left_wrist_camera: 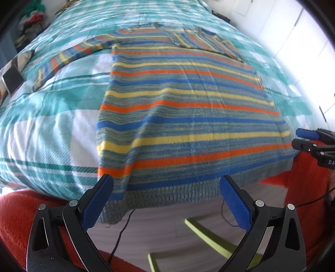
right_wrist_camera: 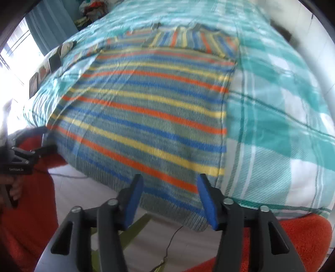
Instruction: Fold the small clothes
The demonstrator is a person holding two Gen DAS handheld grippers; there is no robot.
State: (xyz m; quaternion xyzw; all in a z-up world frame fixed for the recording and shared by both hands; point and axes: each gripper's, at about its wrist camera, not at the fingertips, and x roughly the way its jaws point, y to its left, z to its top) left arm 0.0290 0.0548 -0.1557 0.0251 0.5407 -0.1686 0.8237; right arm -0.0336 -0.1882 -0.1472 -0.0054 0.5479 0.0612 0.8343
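We can read only the white letters "DA", cut off at the picture's edge, on the black body of the right gripper (left_wrist_camera: 301,138) in the left wrist view; white lettering on the left gripper (right_wrist_camera: 45,149) is too blurred to read.

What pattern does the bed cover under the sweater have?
Teal and white plaid bed cover, clearest in the right wrist view.

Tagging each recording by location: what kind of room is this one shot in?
Most likely a bedroom in a home. A striped sweater lies spread on a bed with a teal and white checked cover, a heap of clothes sits beyond it, and a curtained window shows at one side.
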